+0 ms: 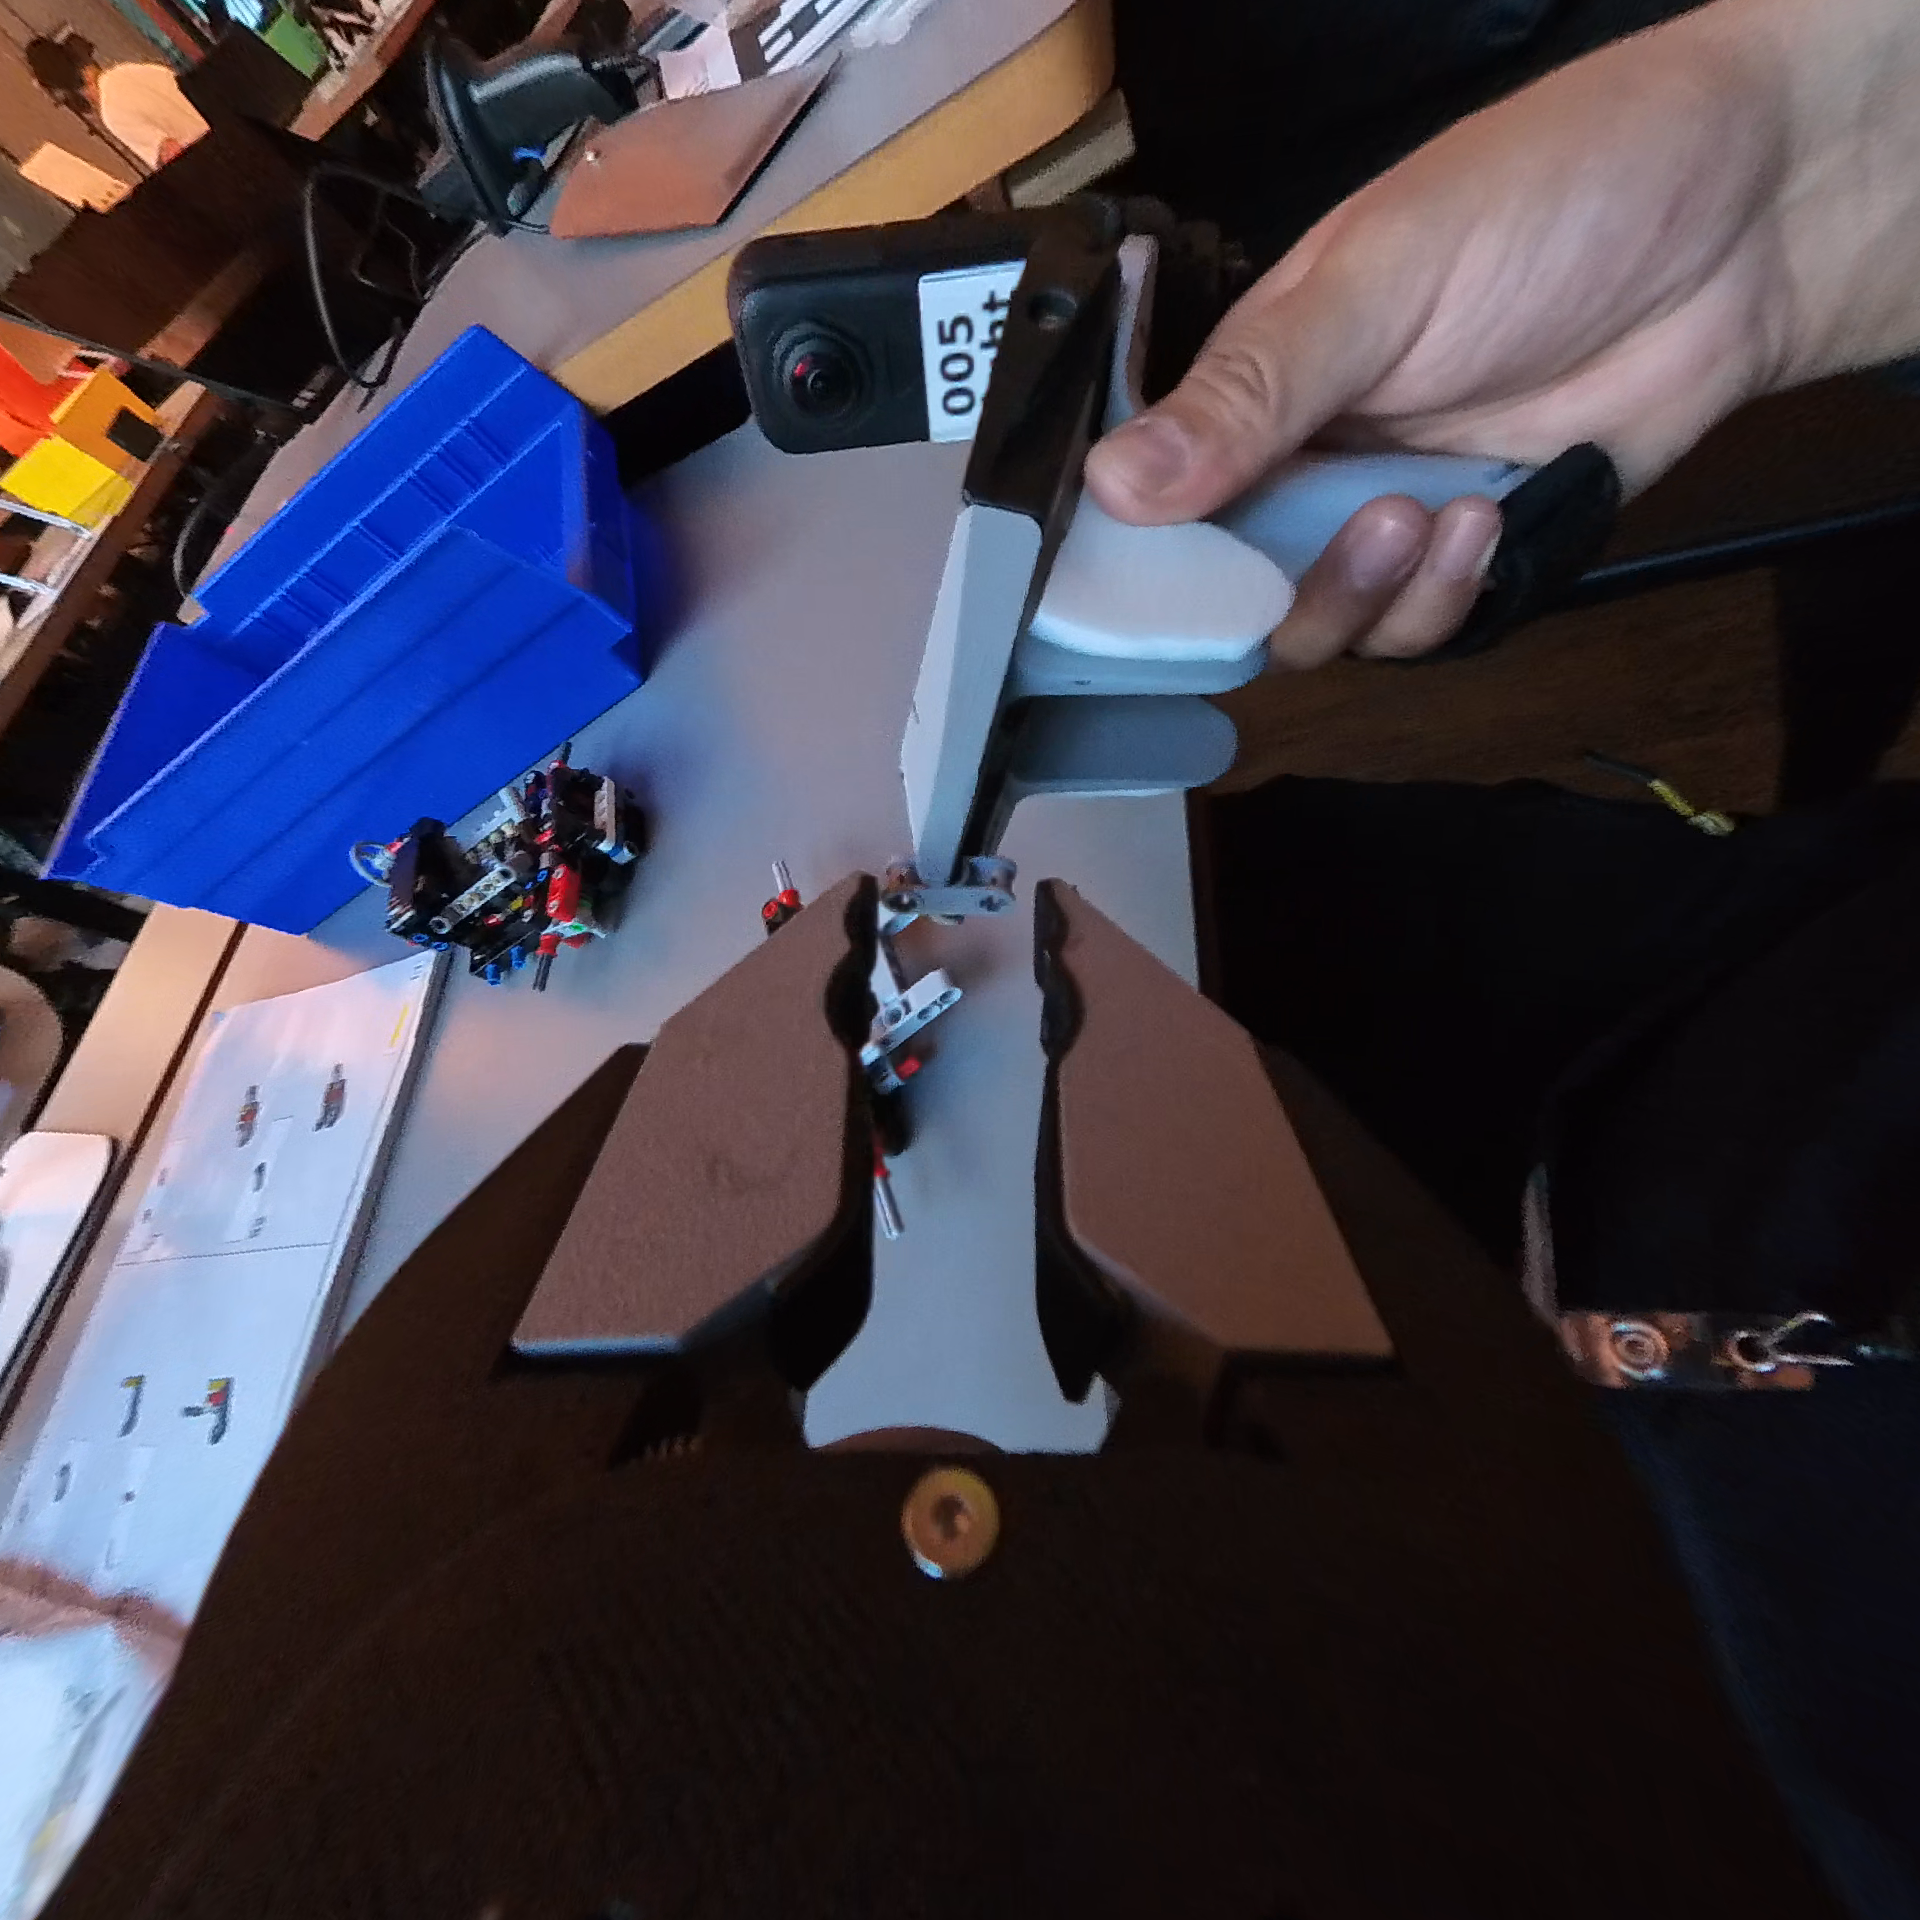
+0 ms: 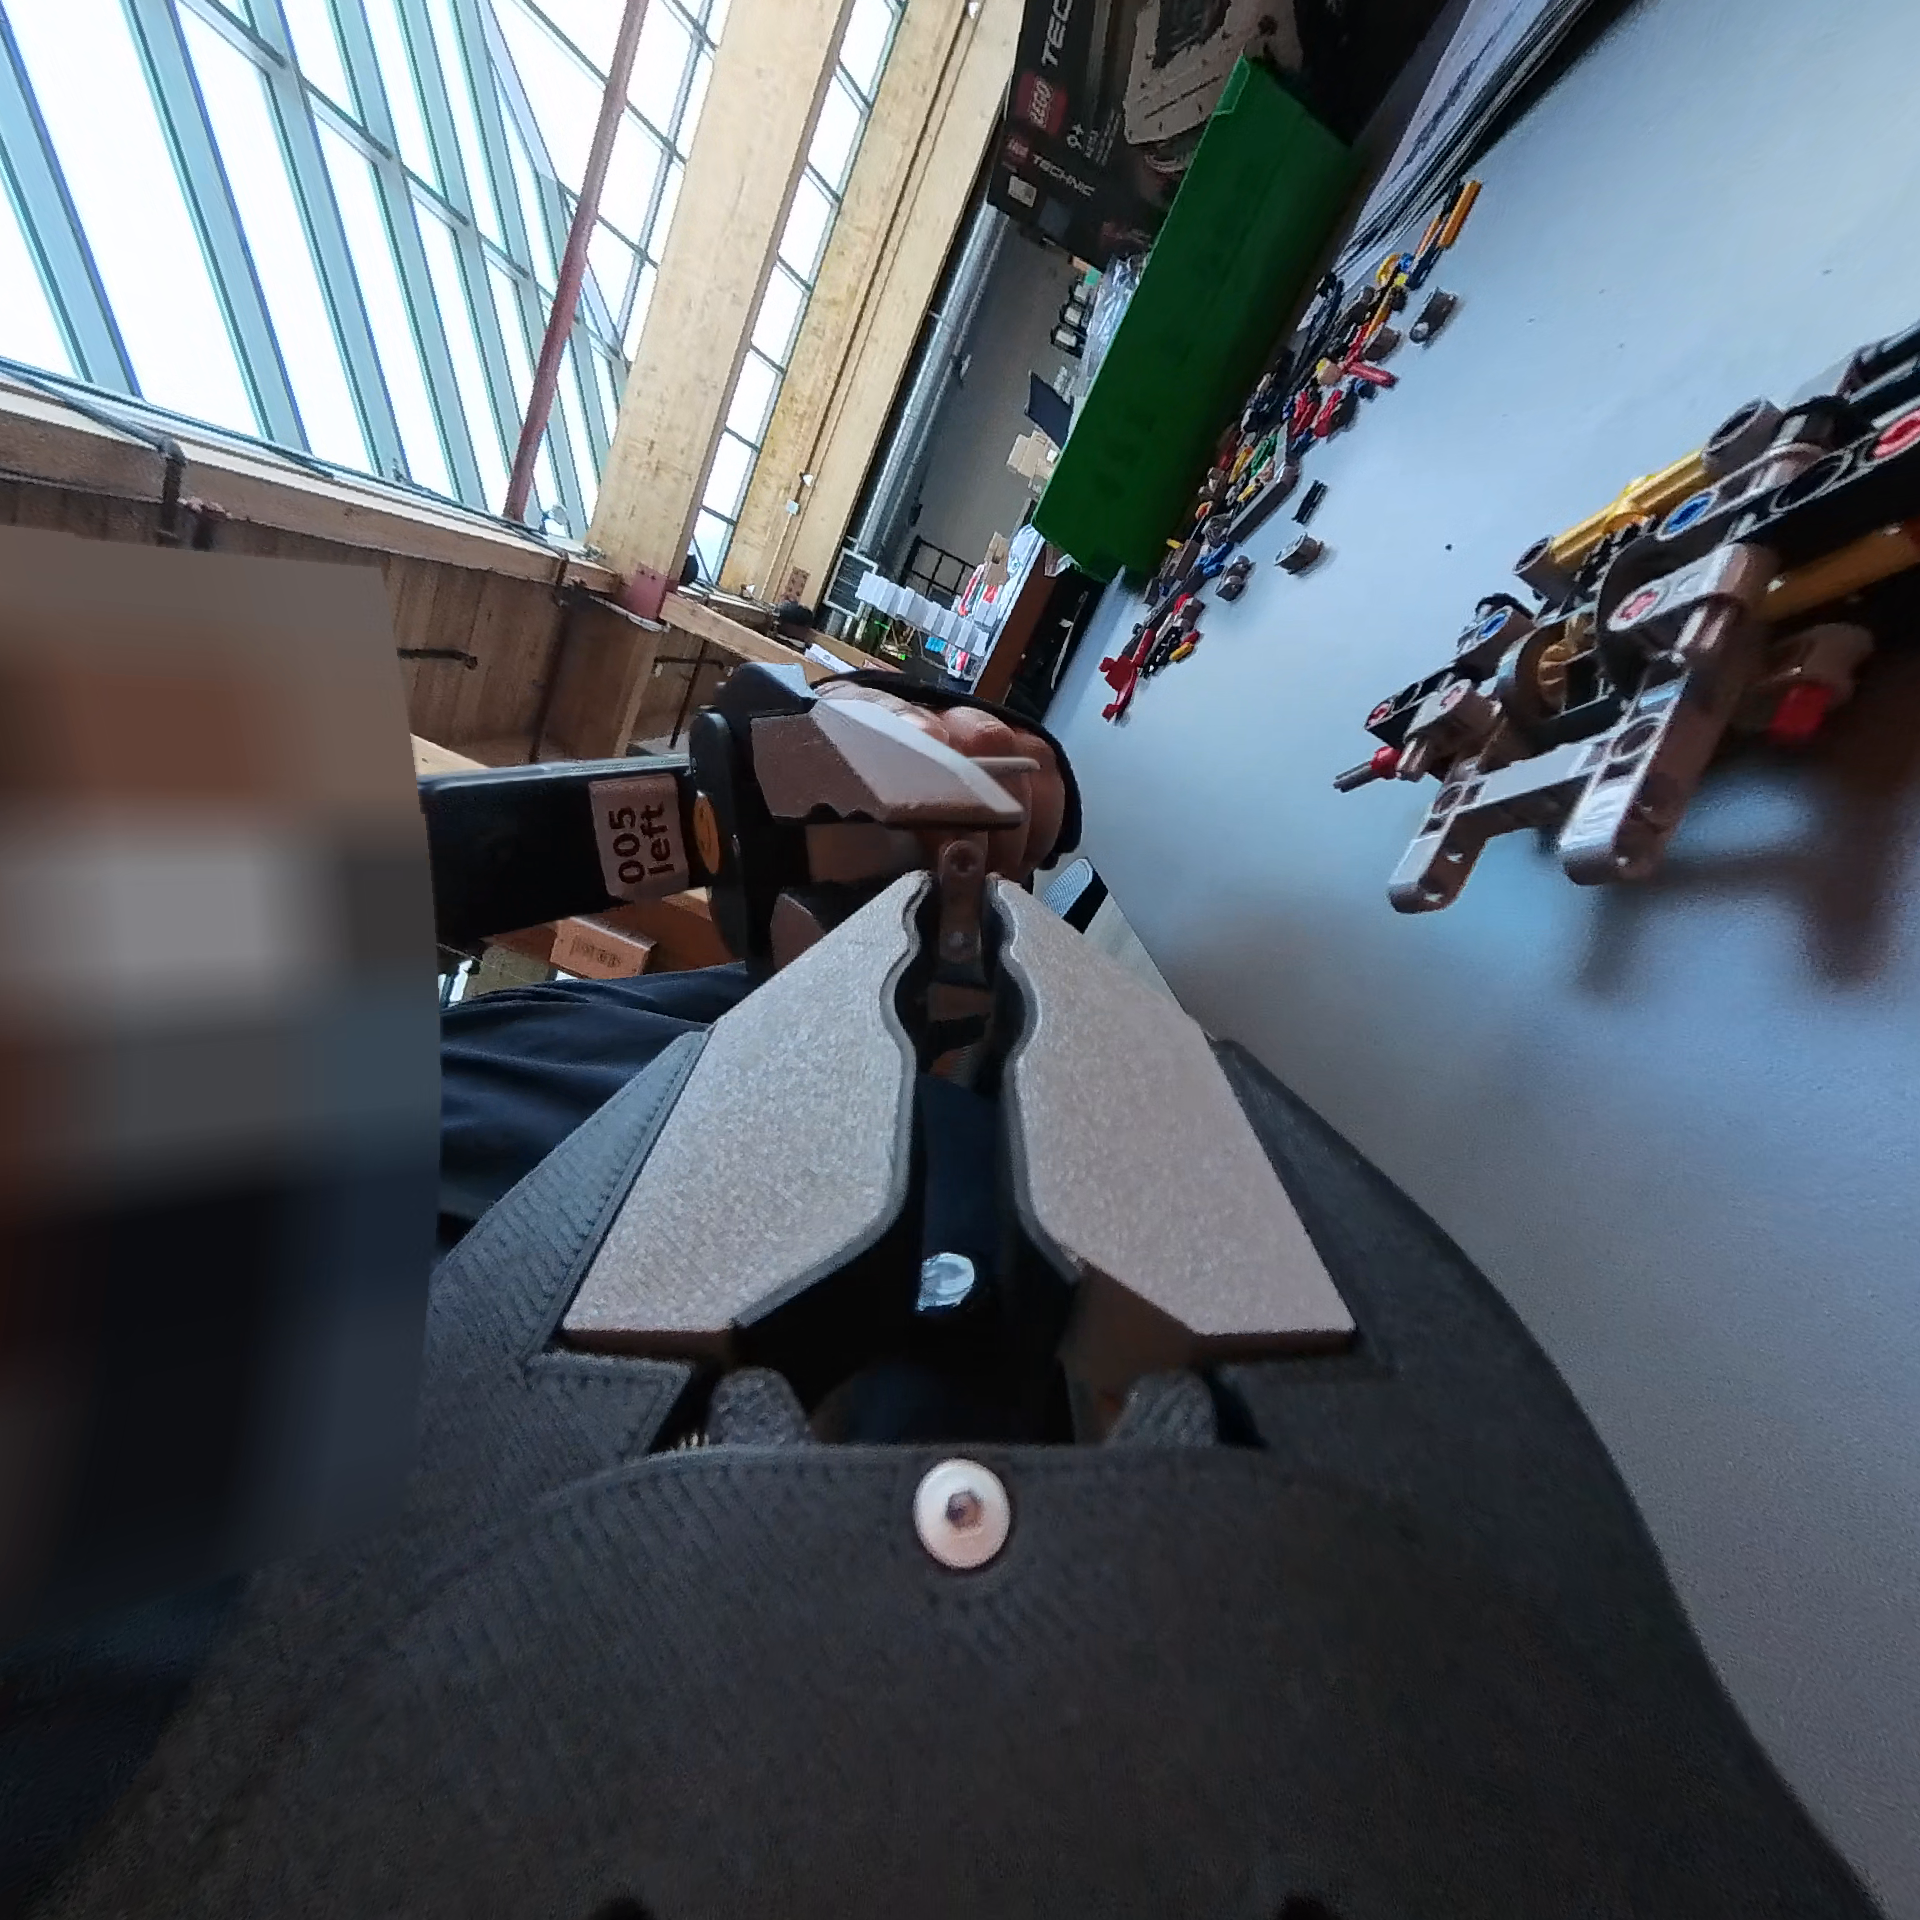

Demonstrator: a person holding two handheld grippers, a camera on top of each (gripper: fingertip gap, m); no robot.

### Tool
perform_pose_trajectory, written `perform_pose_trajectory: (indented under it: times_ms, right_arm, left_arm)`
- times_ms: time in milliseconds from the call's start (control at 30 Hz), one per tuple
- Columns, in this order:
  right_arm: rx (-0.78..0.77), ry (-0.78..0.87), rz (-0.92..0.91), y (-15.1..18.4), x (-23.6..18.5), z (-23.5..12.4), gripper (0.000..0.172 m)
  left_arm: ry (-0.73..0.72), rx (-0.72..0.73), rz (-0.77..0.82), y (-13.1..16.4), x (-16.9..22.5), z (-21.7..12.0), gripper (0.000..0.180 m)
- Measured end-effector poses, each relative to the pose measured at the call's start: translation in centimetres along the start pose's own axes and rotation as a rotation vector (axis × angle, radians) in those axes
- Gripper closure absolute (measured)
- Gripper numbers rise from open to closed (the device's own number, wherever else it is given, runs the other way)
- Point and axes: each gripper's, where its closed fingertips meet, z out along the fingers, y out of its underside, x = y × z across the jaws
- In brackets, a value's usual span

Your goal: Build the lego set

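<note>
Grey plastic construction-toy link with holes along its length [image 2: 961, 914] sits clamped between the pads of the right gripper [image 2: 961, 894], lifted off the grey tabletop [image 1: 748, 644] so its free end faces the left gripper [image 1: 951, 899]. That gripper stands released, fingers [image 1: 1081, 935] apart on either side of the link's end and not pressing it. A small white-and-grey pinned assembly [image 1: 904, 1023] lies on the table below (loose, untouched). Farther left rest a black half-built model [image 1: 509, 883] and a blue plastic bin [image 1: 364, 686].
</note>
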Motion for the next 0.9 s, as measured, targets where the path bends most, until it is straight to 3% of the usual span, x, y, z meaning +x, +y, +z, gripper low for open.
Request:
perform_pose_trajectory:
  times_ms: [300, 400, 567, 667, 733, 800, 900]
  right_arm:
    - [-0.022, 0.025, -0.098, 0.2, 0.2, 0.2, 0.167]
    - [-0.035, 0.065, -0.310, -0.2, -0.5, -0.5, 0.165]
    - [-0.136, 0.209, -0.817, 0.2, -2.3, -1.5, 0.151]
    - [-0.239, 0.308, -0.979, 0.5, -2.3, -1.5, 0.151]
    - [-0.262, 0.382, -0.992, -0.1, -1.5, -1.4, 0.152]
    - [-0.239, 0.388, -0.874, -0.7, -0.5, -1.2, 0.155]
    - [-0.158, 0.192, -0.633, -0.8, -0.9, -0.7, 0.159]
  left_arm:
    - [0.038, 0.040, -0.044, 0.1, 0.2, 0.0, 0.158]
    - [0.082, 0.122, -0.031, -0.8, 0.5, -0.5, 0.158]
    - [0.230, 0.311, -0.127, -2.1, 0.6, -1.9, 0.158]
    - [0.243, 0.389, -0.168, -2.3, -0.6, -2.6, 0.158]
    - [0.226, 0.421, -0.162, -2.4, -1.2, -2.9, 0.158]
    - [0.140, 0.382, -0.084, -1.8, -2.0, -2.7, 0.158]
    - [0.023, 0.238, 0.088, -0.2, -2.4, -1.7, 0.158]
